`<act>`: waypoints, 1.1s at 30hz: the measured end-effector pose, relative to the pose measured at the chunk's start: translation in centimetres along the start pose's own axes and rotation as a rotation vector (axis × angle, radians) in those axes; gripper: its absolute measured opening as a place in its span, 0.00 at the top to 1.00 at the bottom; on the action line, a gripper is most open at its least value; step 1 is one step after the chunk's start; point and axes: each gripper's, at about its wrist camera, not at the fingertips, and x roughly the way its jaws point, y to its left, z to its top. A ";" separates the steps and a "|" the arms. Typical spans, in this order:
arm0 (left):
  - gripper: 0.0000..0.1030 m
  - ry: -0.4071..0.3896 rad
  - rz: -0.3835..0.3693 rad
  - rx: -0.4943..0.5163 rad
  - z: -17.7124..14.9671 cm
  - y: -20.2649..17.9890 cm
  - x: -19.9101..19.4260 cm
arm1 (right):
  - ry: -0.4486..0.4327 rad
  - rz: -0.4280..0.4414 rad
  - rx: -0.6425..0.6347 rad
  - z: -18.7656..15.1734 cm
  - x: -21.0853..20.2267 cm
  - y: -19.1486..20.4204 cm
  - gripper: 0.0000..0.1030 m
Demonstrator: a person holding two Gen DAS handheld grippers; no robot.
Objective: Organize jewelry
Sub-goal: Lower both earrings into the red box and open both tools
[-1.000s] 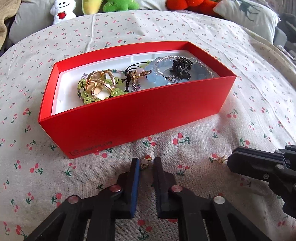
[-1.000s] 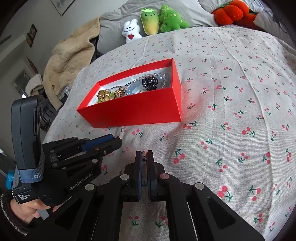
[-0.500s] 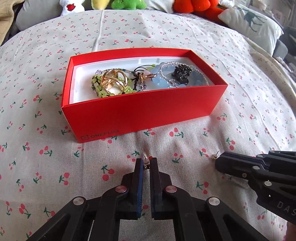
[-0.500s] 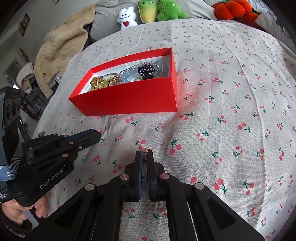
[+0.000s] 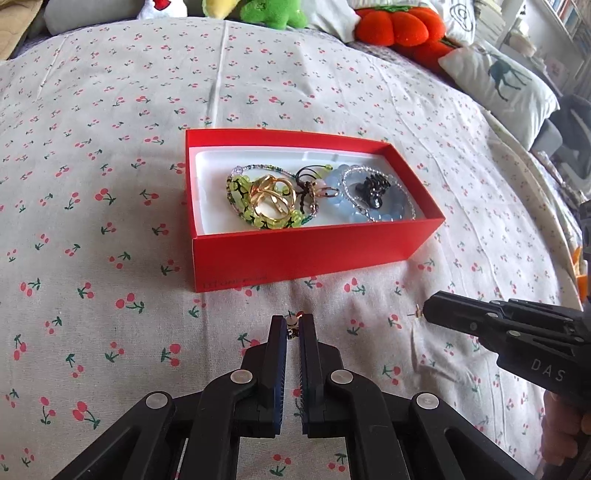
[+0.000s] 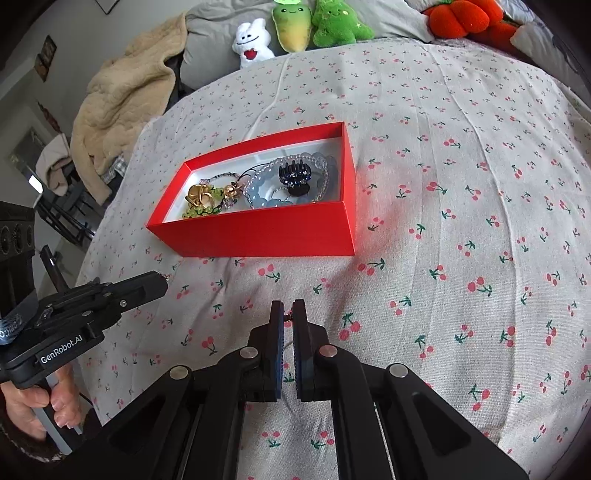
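Left wrist view: left gripper (image 5: pixel 293 326) has its jaws pinched narrow on a small earring (image 5: pixel 293 322), held above the bed's near edge. Box (image 5: pixel 295 254) sits mid-bed, open, already carrying a green bracelet (image 5: pixel 258 218), gold rings (image 5: pixel 271 197), blue bracelet (image 5: pixel 384 212) and black clip (image 5: pixel 373 186). Right gripper (image 6: pixel 288 317) likewise nipped narrow on a tiny stud (image 6: pixel 287 316), just right of the left one. Step in hand, I judge: carrying both pieces to the box. Next: lift over the near red wall, release onto the bare white floor at the box's left end. Plush toys (image 6: pixel 301 26) and pillow (image 5: pixel 498 79) along the far edge, well clear. Only the near wall obstructs.
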 end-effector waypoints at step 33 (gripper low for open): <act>0.65 0.022 0.028 -0.096 8.8 0.3 2.0 | -0.031 0.114 0.149 7.4 1.6 -1.3 0.78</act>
